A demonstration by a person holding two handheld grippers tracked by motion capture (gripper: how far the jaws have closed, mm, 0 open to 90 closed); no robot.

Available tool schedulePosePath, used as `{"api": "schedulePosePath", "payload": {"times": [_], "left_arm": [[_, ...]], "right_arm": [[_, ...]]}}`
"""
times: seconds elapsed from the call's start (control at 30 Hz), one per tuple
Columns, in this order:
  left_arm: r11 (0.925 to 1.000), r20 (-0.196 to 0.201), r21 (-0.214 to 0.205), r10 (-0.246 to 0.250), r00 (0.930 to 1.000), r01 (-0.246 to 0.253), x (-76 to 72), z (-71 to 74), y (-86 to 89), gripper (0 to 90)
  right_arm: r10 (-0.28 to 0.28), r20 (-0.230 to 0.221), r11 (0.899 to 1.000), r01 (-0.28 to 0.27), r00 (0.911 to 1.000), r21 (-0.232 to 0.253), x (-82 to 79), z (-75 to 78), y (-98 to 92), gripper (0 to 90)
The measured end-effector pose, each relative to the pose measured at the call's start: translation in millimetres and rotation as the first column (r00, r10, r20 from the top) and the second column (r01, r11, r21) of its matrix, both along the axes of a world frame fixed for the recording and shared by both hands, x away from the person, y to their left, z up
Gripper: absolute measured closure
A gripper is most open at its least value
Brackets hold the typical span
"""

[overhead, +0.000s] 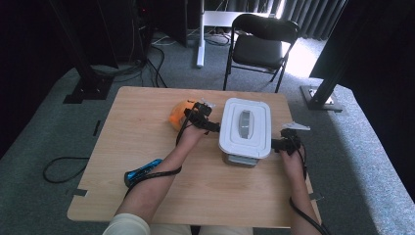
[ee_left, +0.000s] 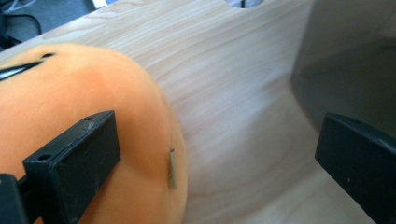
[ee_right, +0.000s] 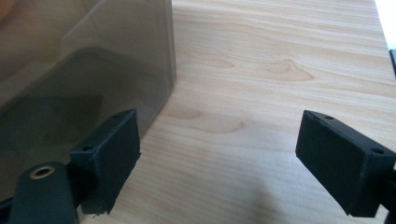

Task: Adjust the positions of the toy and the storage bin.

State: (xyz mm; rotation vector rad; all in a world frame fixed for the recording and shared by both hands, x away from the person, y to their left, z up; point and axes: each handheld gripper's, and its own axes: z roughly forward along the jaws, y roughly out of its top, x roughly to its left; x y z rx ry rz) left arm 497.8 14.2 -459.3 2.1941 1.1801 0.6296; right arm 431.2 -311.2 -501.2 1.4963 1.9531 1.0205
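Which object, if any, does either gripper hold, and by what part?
Nothing is held. The left gripper stands open between the soft orange plush toy and the lidded translucent grey plastic box; the right gripper stands open beside that box.

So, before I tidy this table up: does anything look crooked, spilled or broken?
Nothing spilled or broken that I can see. The white lid sits square on the grey box, which stands upright. The orange soft thing lies beside the box, and a blue object lies loose near the table edge.
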Motion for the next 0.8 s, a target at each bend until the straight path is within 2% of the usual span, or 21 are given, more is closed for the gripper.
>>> {"api": "schedulePosePath", "payload": {"times": [0.2, 0.33, 0.47, 0.57, 0.8], "left_arm": [[0.9989, -0.021, 0.038, -0.028, 0.9994, 0.029, 2.8, -2.8, -8.3, 0.4], [0.9985, -0.031, 0.027, -0.046, 0.9984, 0.047, -0.2, -4.4, -8.8, 0.5], [0.9979, -0.044, 0.005, -0.065, 0.9969, 0.065, -5.0, -4.1, -7.1, 0.4], [0.9971, -0.049, -0.001, -0.077, 0.9958, 0.077, -10.5, -4.1, -4.0, 0.5], [0.9959, -0.048, 0.012, -0.089, 0.9949, 0.090, -26.9, -7.0, 7.1, 0.9]], "right_arm": [[0.019, -0.004, 1.000, -0.019, 0.9998, -0.003, 4.2, -0.8, 4.0, 15.1], [0.039, -0.014, 0.999, -0.039, 0.9991, 0.028, 2.8, -1.8, 2.9, 17.1], [0.054, -0.010, 0.998, -0.054, 0.9985, 0.020, 0.4, -0.3, 5.4, 18.9], [0.072, -0.007, 0.997, -0.071, 0.9974, 0.037, -2.7, 0.6, 7.3, 19.8], [0.105, 0.014, 0.994, -0.105, 0.9944, 0.027, -13.5, 2.9, 16.7, 21.1]]}}
